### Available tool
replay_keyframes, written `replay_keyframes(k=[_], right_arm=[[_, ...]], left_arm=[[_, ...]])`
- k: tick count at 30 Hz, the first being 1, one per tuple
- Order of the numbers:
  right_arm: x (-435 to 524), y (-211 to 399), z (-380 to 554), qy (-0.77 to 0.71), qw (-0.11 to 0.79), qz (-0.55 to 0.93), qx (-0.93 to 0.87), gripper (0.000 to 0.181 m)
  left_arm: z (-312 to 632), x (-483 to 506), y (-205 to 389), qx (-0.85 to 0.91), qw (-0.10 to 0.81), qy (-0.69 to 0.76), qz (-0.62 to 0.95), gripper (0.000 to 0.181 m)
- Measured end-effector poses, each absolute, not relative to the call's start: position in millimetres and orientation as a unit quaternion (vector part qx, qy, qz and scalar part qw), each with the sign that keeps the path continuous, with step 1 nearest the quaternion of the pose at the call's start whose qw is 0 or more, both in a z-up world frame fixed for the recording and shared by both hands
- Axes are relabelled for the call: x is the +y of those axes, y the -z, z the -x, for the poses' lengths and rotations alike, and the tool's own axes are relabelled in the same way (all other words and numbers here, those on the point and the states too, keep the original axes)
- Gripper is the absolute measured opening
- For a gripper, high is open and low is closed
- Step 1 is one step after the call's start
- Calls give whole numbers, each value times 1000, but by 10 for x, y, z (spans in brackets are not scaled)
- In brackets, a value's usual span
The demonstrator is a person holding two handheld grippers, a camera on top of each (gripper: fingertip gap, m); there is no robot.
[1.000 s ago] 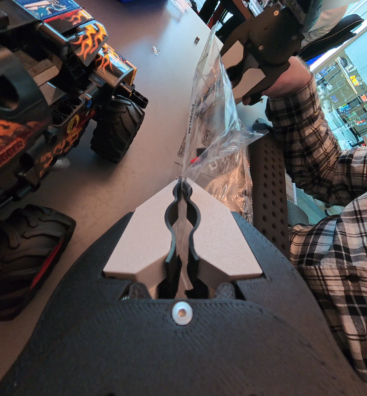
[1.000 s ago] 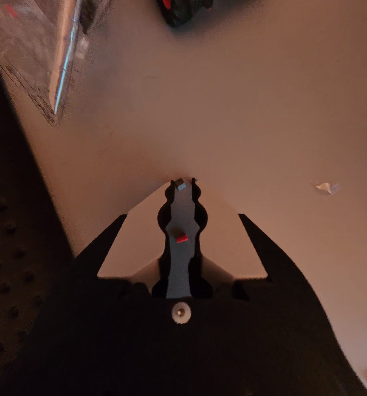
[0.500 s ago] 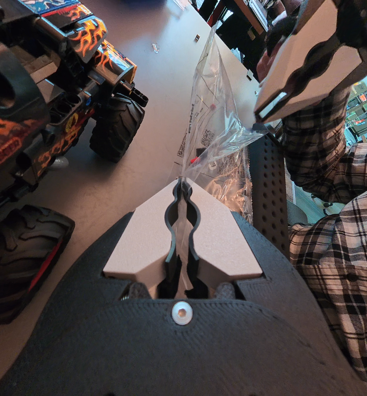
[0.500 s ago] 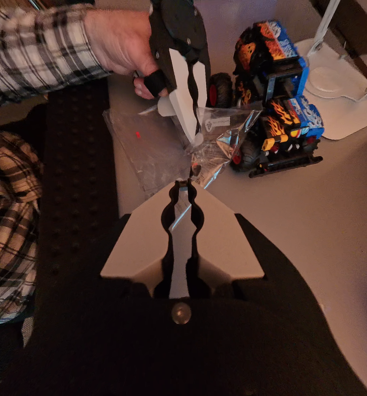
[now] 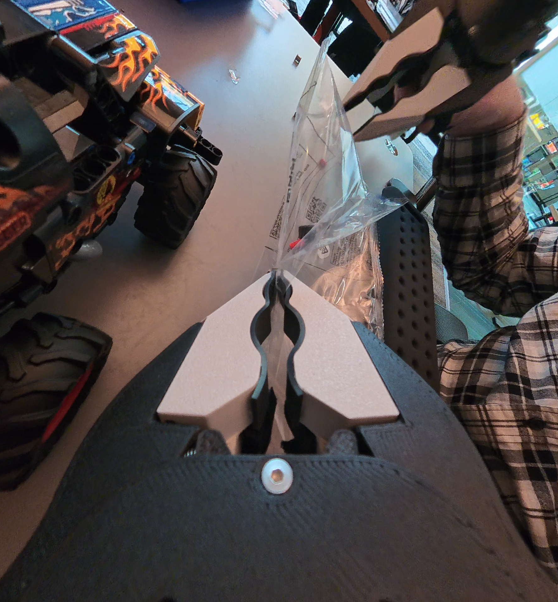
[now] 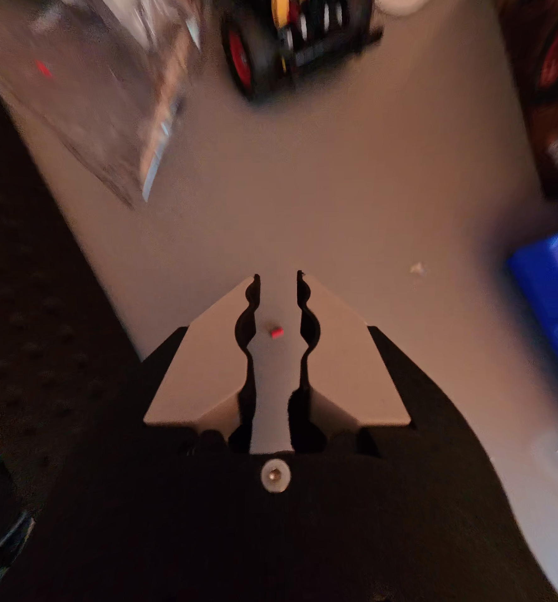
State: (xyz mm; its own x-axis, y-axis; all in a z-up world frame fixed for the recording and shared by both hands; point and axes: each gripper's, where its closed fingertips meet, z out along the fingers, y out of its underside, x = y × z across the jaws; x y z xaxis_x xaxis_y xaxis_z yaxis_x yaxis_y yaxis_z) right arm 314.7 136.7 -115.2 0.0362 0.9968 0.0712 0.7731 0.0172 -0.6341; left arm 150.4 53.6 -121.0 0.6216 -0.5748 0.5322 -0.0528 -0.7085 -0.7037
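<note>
Left hand-held gripper (image 5: 277, 282) clamping clear plastic bag (image 5: 320, 182) near table edge, right hand-held gripper (image 6: 277, 277) parted, empty

We see the left claw (image 5: 277, 282) with pale beige fingers, dark wavy inner edges and a black textured body, and the right claw (image 6: 277, 277) coloured the same, above a plain grey surface (image 5: 245, 182). The toy truck (image 5: 85, 136) is black with orange and yellow flames, blue panels on top and black tyres, the bag (image 5: 323, 182) is clear with black print, and a small red piece (image 6: 276, 333) lies between the right claw's fingers. The sleeve (image 5: 486, 228) is a black, grey and white plaid, the mat (image 5: 401, 286) is black with rows of dots, and a bright blue box (image 6: 554, 293) sits at the edge of the right wrist view.
</note>
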Motion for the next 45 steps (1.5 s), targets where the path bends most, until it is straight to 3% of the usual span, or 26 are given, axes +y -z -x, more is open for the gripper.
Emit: replay_keyframes(k=[5, 18, 29, 38, 45], right_arm=[[1396, 1533, -3420, -186, 221, 688, -665, 19], [1387, 1637, -3429, -234, 212, 686, -655, 7], [661, 665, -2446, -343, 285, 546, -709, 7], [677, 776, -2187, -294, 278, 550, -730, 19], [763, 666, -2432, -334, 283, 564, -700, 10]], left_arm=[[-1507, 541, 1222, 187, 331, 392, 838, 0], [-1498, 546, 1226, 186, 331, 393, 838, 0], [-1505, 544, 1228, 186, 330, 395, 837, 0], [-1503, 535, 1223, 187, 331, 395, 837, 0], [-1525, 536, 1229, 190, 328, 397, 836, 0]])
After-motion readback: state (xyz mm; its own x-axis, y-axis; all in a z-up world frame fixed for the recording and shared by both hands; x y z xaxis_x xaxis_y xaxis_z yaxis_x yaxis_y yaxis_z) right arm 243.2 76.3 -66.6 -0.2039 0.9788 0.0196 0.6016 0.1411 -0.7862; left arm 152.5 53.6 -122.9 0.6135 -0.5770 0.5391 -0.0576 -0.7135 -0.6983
